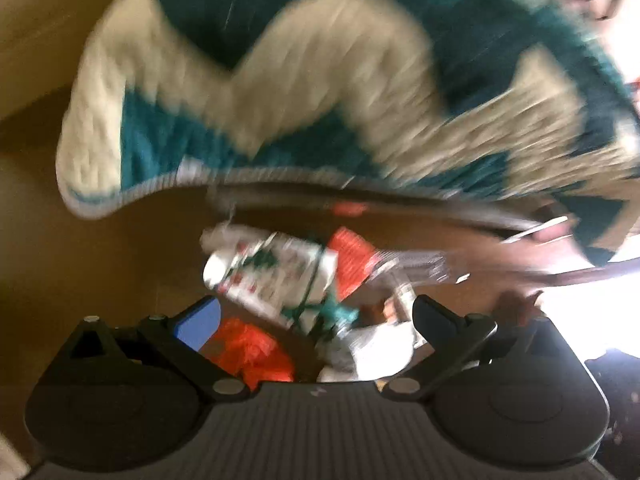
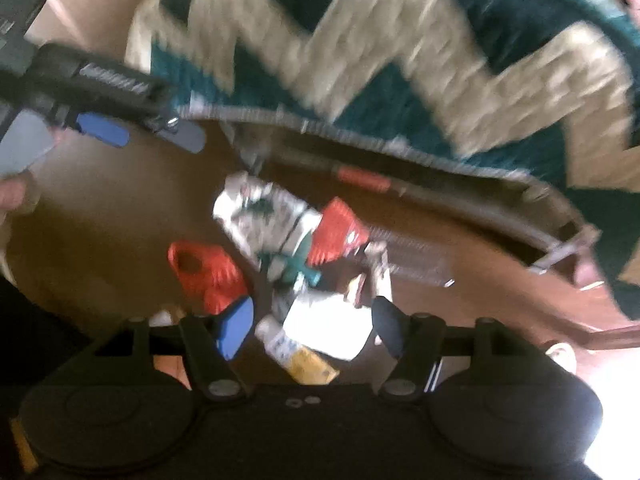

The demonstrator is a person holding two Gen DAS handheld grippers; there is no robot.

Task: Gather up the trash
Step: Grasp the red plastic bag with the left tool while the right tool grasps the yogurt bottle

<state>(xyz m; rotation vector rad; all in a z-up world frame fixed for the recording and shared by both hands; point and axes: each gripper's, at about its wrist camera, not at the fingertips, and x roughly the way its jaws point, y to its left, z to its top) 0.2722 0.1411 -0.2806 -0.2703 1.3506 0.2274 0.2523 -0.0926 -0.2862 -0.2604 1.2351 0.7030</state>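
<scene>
Both the left gripper (image 1: 316, 316) and right gripper (image 2: 312, 330) hang with fingers apart, gripping nothing, over a brown floor (image 2: 100, 216) strewn with white printed wrappers (image 2: 256, 216), orange plastic (image 2: 208, 272) and a yellow packet (image 2: 308, 366), near a teal zigzag rug (image 2: 400, 60).

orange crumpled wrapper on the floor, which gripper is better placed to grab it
Left, probably: the orange wrapper lies between the open left gripper fingers, while the open right gripper frames white paper instead.

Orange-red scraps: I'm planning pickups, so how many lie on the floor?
3: a crumpled one at left, a ribbed one by the white wrappers, a small strip beside the rug edge. Others may be hidden.
</scene>
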